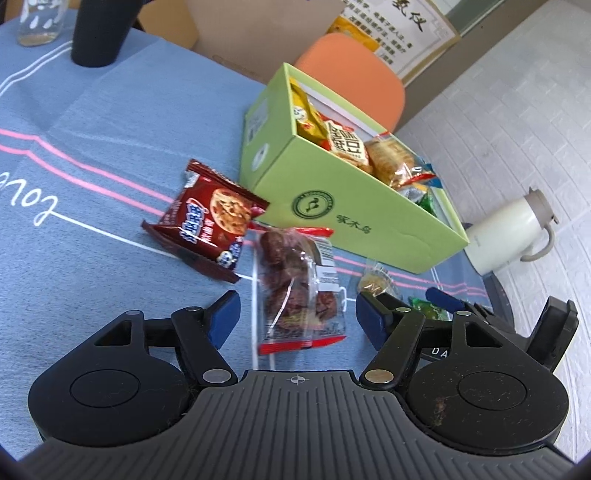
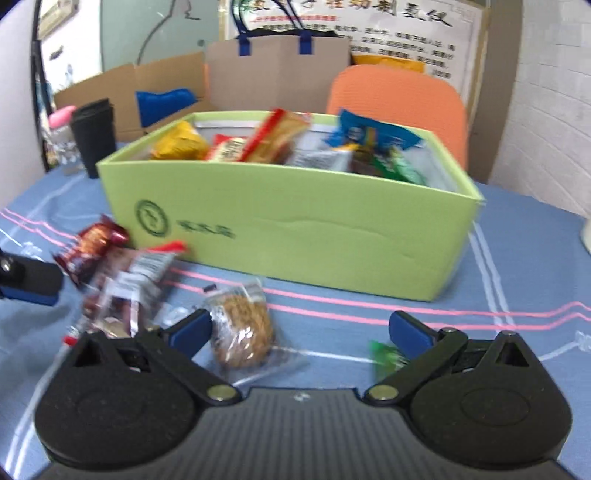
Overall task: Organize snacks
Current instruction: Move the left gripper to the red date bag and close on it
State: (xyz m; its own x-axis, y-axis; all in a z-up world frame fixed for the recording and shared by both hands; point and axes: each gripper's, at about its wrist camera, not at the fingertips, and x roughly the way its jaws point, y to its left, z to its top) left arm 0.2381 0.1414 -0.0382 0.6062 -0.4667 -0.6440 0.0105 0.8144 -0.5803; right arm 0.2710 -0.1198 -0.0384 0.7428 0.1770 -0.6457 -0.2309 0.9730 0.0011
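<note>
Left wrist view, nearest: the left gripper [image 1: 297, 317] has its blue-padded jaws spread wide and holds nothing. Between the pads, on the blue tablecloth [image 1: 92, 155], lies a clear packet of red dates [image 1: 295, 291] with red ends; neither pad touches it. To the right of the right pad sit a clear round-biscuit packet [image 1: 375, 280] and a small green packet [image 1: 428, 308], with part of the right gripper showing beyond them. Just beyond the dates, to the left, a dark red chocolate-chip cookie packet [image 1: 212, 221] rests flat, its far corner close to the box. Farther on stands the open light-green box [image 1: 343, 206], filled with mixed snack packets. Beyond the table are an orange chair [image 1: 354, 77], a white jug [image 1: 509, 232] at right, and a black cup [image 1: 101, 33] and glass bottle [image 1: 38, 22] at far left.

Right wrist view, nearest: the right gripper [image 2: 299, 330] is also wide open and empty. The round-biscuit packet [image 2: 240, 332] lies just beside its left pad; whether they touch cannot be told. The green packet [image 2: 388, 354] is partly hidden behind the right pad. To the left lie the dates [image 2: 125, 288] and the cookie packet [image 2: 92, 243], blurred. Beyond them the green box [image 2: 295, 229] spans the middle, near side facing the camera, snacks heaped above its rim.
</note>
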